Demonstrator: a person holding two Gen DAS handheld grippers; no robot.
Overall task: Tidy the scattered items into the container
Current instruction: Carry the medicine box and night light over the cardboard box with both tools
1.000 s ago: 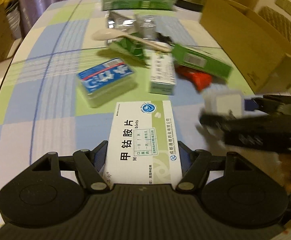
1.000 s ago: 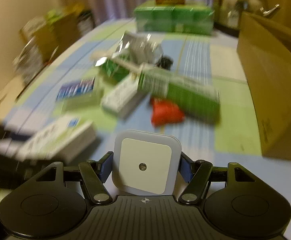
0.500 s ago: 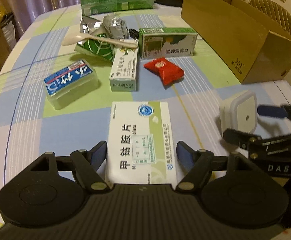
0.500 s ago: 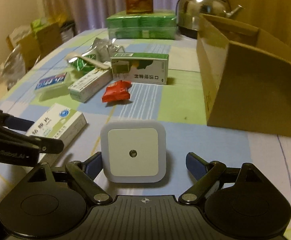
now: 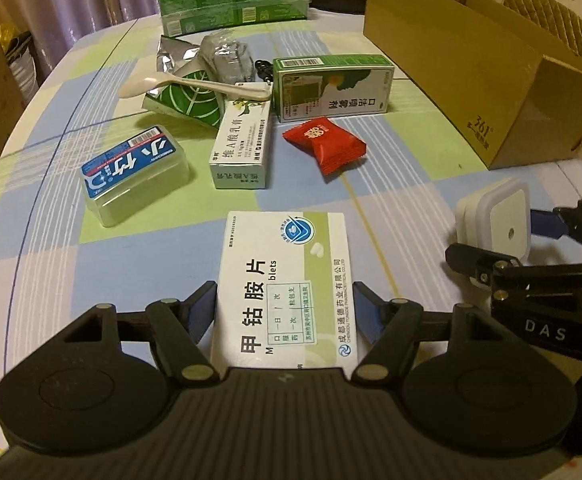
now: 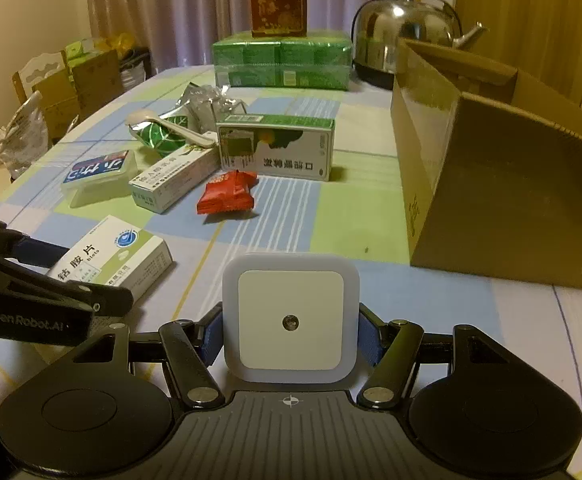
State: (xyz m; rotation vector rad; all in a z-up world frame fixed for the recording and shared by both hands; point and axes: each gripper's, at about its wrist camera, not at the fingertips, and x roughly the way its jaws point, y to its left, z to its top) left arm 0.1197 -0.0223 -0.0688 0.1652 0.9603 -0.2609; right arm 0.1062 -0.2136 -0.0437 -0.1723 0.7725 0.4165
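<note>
From the left wrist view, the left gripper (image 5: 285,306) has its 2 blue-padded fingers against the sides of a flat white and green medicine box (image 5: 285,280) that lies on the checked blue and green tablecloth (image 5: 51,240); it grips this box. To its right, the right gripper (image 5: 539,236) has a square white night light (image 5: 499,220) between its fingers. Further on the cloth lie a clear plastic case with a blue label (image 5: 135,176), a long white ointment carton (image 5: 243,140), a red crinkled sachet (image 5: 325,144), a green and white spray carton (image 5: 333,86) and a cream plastic spoon (image 5: 187,86) resting over a green foil packet (image 5: 191,102). The open brown cardboard box (image 5: 471,80) stands at the far right; I cannot see its inside.

From the right wrist view, the right gripper (image 6: 290,334) is closed narrowly on the night light (image 6: 290,324), both pads touching its sides. The cardboard box (image 6: 491,184) stands on the right, well apart from the scattered things. Its content is hidden by its wall. The left gripper (image 6: 47,276) shows at the left edge on the medicine box (image 6: 111,258).
</note>
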